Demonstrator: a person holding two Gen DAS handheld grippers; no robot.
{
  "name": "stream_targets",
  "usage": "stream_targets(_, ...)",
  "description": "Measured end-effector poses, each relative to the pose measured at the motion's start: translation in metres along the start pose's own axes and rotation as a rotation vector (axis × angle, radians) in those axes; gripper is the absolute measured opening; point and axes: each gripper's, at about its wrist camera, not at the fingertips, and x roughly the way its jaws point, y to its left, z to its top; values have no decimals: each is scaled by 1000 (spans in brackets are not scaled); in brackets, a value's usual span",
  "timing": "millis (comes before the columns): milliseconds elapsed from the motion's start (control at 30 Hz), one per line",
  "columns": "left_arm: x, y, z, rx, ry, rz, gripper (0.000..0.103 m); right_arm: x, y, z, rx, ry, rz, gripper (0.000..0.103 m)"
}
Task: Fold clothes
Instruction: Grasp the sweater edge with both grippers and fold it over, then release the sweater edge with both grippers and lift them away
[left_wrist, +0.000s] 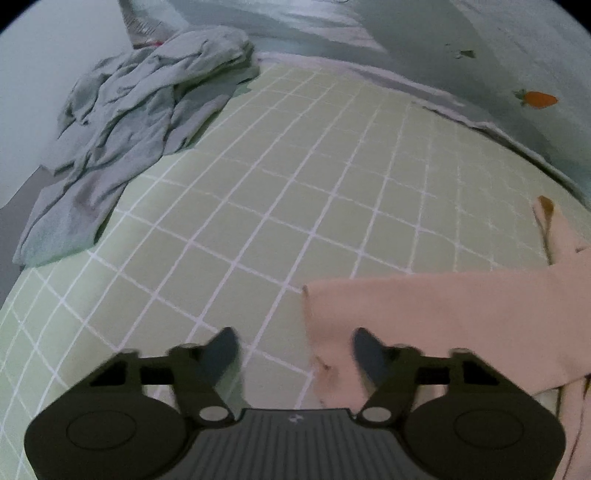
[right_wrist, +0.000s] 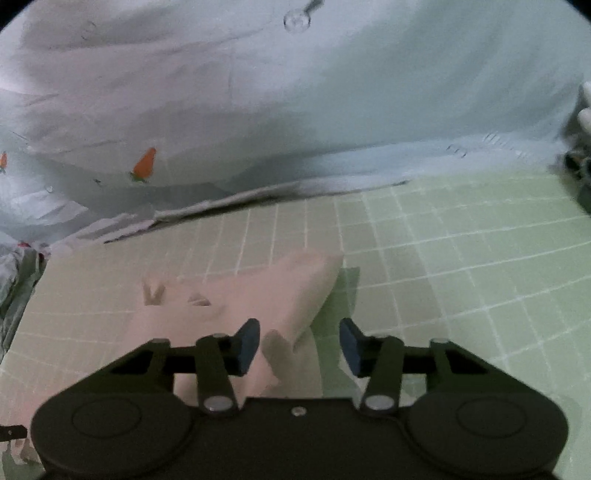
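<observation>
A pale pink garment (left_wrist: 443, 317) lies on the green grid mat (left_wrist: 258, 192), at the lower right of the left wrist view. My left gripper (left_wrist: 295, 350) is open, its right finger over the garment's edge, its left finger over bare mat. In the right wrist view the pink garment (right_wrist: 258, 295) lies partly folded and bunched just ahead of my right gripper (right_wrist: 299, 343). That gripper is open, with a fold of pink cloth between the fingers, not pinched.
A crumpled grey garment (left_wrist: 129, 122) lies at the mat's far left corner. A pale blue sheet with carrot prints (right_wrist: 258, 110) surrounds the mat (right_wrist: 461, 240). A dark object (right_wrist: 580, 170) sits at the right edge.
</observation>
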Motion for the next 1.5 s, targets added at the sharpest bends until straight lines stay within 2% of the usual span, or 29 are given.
stream_targets(33, -1, -1, 0, -1, -7, -8, 40, 8, -2, 1, 2, 10, 11, 45)
stream_targets(67, -2, -1, 0, -7, -11, -21, 20, 13, -1, 0, -3, 17, 25, 39)
stream_targets(100, -1, 0, 1, -24, -8, -46, 4, 18, 0, 0, -8, 23, 39, 25)
stream_targets(167, -2, -1, 3, -55, -5, -49, 0, 23, 3, 0, -24, 20, 64, 6)
stream_targets(233, -10, 0, 5, -59, -38, -21, 0, 21, 7, 0, -44, -13, 79, 6)
stream_targets(400, -43, 8, 13, -28, -154, 43, 0, 26, 10, 2, -76, 1, 40, 5)
stream_targets(533, -29, 19, 15, -99, -108, 25, 0, 29, 14, 3, -102, 12, 9, 7)
stream_targets(567, -27, 20, 14, -121, -96, 17, 0, 30, 14, 4, -109, 15, 2, 9)
stream_targets(600, -25, 22, 13, -143, -87, 9, 0, 31, 15, 4, -115, 17, -6, 20)
stream_targets(633, -24, 23, 12, -165, -77, 1, 0, 32, 16, 4, -121, 20, -14, 25)
stream_targets(667, -24, 22, 12, -165, -76, -2, 0, 33, 17, 5, -128, 23, -22, 44)
stream_targets(700, -25, 21, 11, -161, -77, -4, 0, 23, 18, -2, -152, 13, -31, 54)
stream_targets(767, -27, 19, 10, -155, -79, -9, 0, 4, 20, -14, -197, 11, -48, 55)
stream_targets(867, -32, 17, 8, -157, -87, -19, 0, -21, 14, -41, -216, 72, -74, 55)
stream_targets(967, -42, 14, 5, -154, -103, -33, 0, -47, 3, -72, -171, 137, -85, 55)
stream_targets(1167, -69, 5, -6, -118, -139, -67, 0, -107, -7, -131, -67, 196, -98, 58)
stream_targets(1233, -78, 2, -10, -106, -148, -79, 0, -128, -6, -154, -70, 208, -107, 62)
stream_targets(1333, -93, -5, -16, -88, -166, -101, 0, -156, -4, -183, -90, 217, -122, 75)
stream_targets(1400, -104, -15, -21, -58, -179, -120, 0, -168, -2, -196, -108, 246, -123, 87)
stream_targets(1500, -120, -31, -30, -13, -193, -151, 0, -183, -1, -209, -130, 271, -117, 92)
